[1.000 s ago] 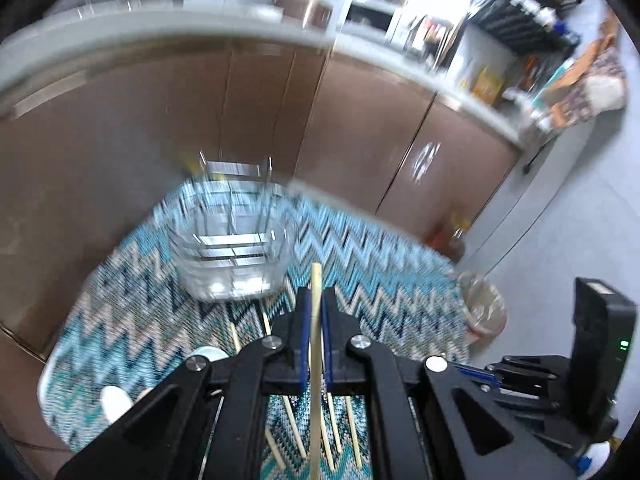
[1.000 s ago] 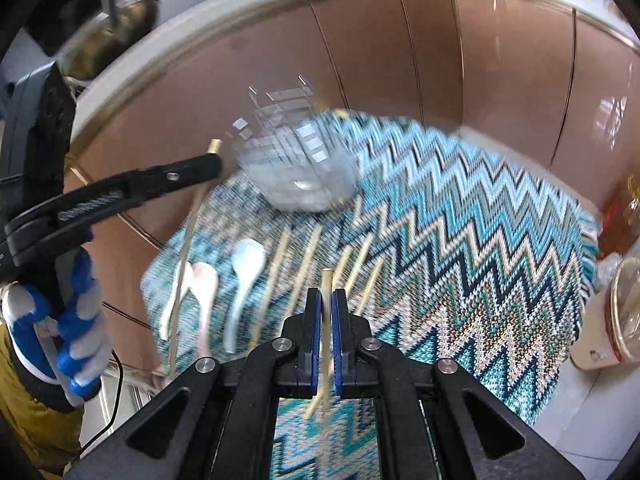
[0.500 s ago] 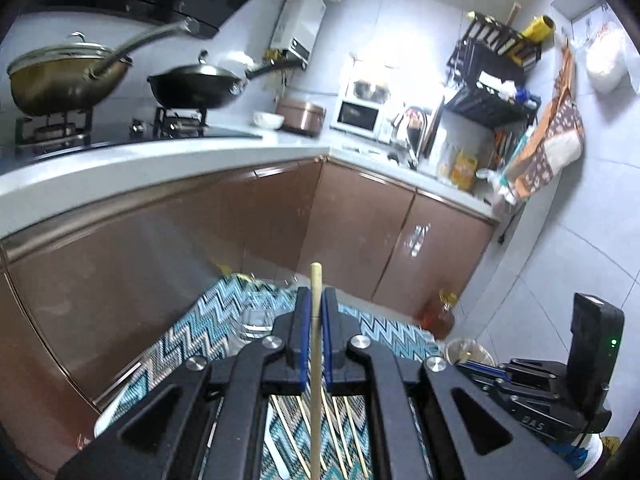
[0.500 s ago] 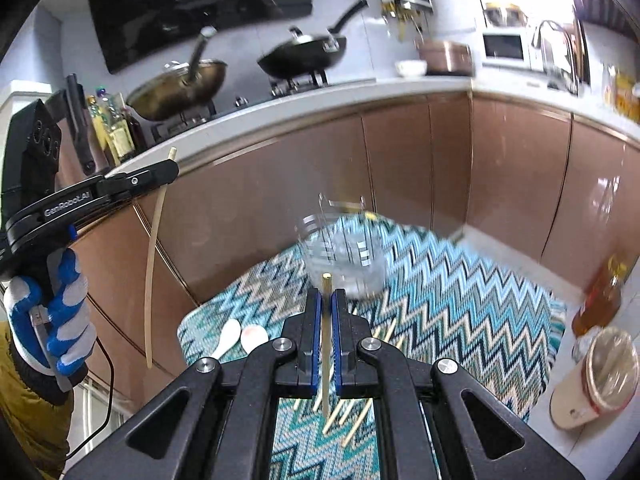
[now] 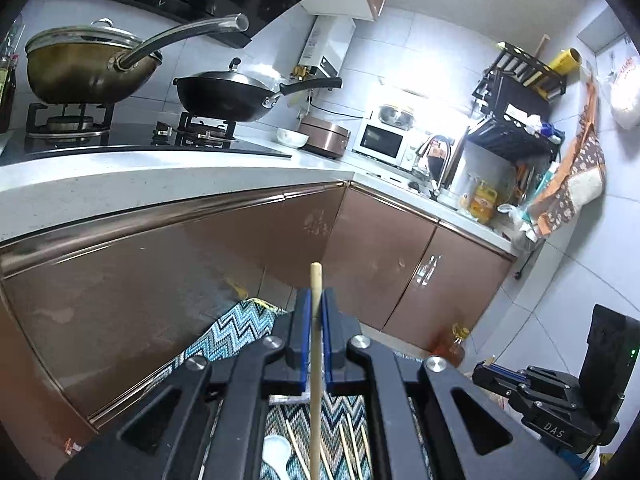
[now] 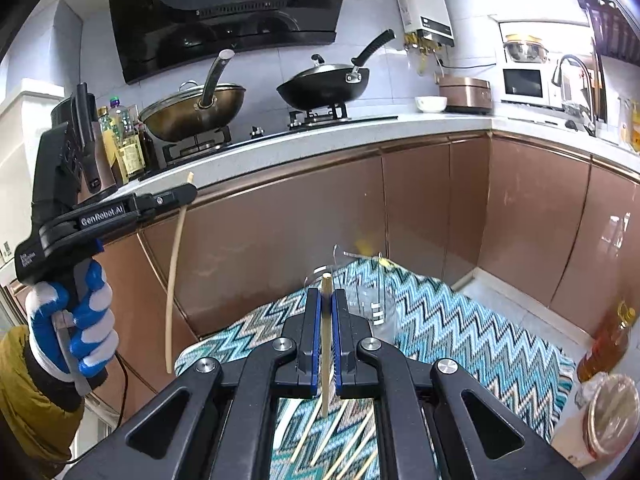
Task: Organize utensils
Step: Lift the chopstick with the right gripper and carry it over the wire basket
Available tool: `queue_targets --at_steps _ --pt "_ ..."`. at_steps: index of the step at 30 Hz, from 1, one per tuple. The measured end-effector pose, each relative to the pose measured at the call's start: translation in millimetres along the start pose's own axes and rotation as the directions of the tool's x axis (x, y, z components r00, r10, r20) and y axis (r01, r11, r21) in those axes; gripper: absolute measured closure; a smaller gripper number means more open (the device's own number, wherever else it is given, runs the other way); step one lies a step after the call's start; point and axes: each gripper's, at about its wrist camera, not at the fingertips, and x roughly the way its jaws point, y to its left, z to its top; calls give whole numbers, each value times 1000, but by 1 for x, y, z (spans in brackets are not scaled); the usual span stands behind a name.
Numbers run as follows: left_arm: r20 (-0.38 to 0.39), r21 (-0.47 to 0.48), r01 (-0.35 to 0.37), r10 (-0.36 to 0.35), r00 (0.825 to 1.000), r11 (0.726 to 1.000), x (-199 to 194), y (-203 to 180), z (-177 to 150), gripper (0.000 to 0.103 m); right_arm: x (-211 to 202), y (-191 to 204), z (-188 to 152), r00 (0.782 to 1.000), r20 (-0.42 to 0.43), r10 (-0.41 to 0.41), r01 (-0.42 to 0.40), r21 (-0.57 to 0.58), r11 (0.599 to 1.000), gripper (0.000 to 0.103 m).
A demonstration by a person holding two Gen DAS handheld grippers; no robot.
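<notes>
The pale wooden chopstick (image 5: 316, 344) in the matt black plastic left tool (image 5: 316, 340) looks smooth and unvarnished, like the one (image 6: 326, 344) in the right tool (image 6: 327, 344), whose blue pads (image 6: 315, 344) look rubbery. The teal zigzag woven cloth (image 6: 460, 344) looks coarse. The clear glass holder (image 6: 364, 300) shines. The copper-brown cabinet doors (image 6: 300, 232) are glossy.

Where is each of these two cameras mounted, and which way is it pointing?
Left wrist view: sits on the left tongs, looking along them at the stove and cabinets; they pinch a chopstick. The right tongs show at the lower right edge.
Right wrist view: sits on the right tongs, facing the stove over the zigzag mat; they pinch a chopstick. The gloved left hand holds the left tongs.
Shared: black wok, zigzag mat.
</notes>
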Motion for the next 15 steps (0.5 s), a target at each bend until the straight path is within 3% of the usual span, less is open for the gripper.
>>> queue_targets --at_steps 7,15 --pt "83 -58 24 -20 996 998 27 12 18 98 26 -7 30 998 64 19 -18 -17 1000 98" --pt "218 -94 -26 46 975 995 71 12 37 98 64 -20 64 989 147 14 -11 -23 1000 98"
